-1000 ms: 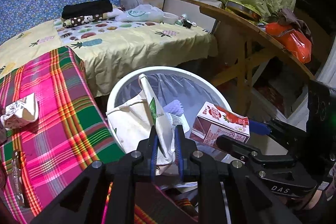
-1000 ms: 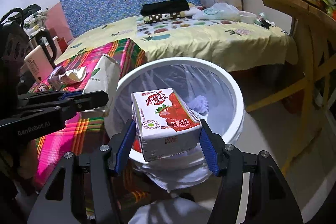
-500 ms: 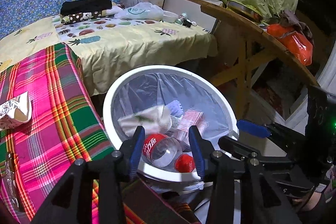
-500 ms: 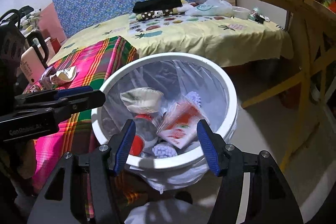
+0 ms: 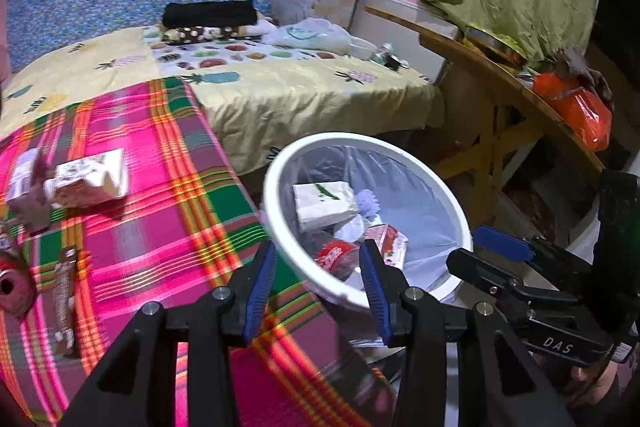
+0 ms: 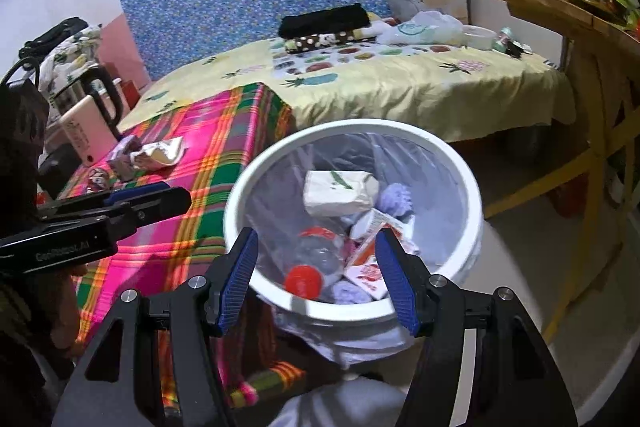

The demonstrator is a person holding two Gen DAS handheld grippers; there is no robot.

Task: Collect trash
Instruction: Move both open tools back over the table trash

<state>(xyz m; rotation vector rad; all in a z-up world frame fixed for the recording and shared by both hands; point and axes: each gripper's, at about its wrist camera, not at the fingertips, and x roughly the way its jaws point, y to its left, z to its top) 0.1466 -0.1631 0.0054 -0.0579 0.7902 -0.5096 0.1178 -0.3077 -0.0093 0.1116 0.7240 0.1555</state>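
A white trash bin with a clear liner stands beside the plaid cloth. Inside lie a white paper bag, a red strawberry milk carton and a clear bottle with a red cap. My left gripper is open and empty over the bin's near left rim. My right gripper is open and empty above the bin's near rim. On the plaid cloth lie a crumpled wrapper and a small carton.
A bed with a yellow pineapple sheet lies behind the bin. A wooden table with an orange bag stands right of it. A snack bar wrapper lies on the cloth's left. A kettle stands far left.
A second ago the left gripper held the white bag and the right held the milk carton; both opened, dropping them into the bin. Since then the left gripper has swung left toward the cloth.
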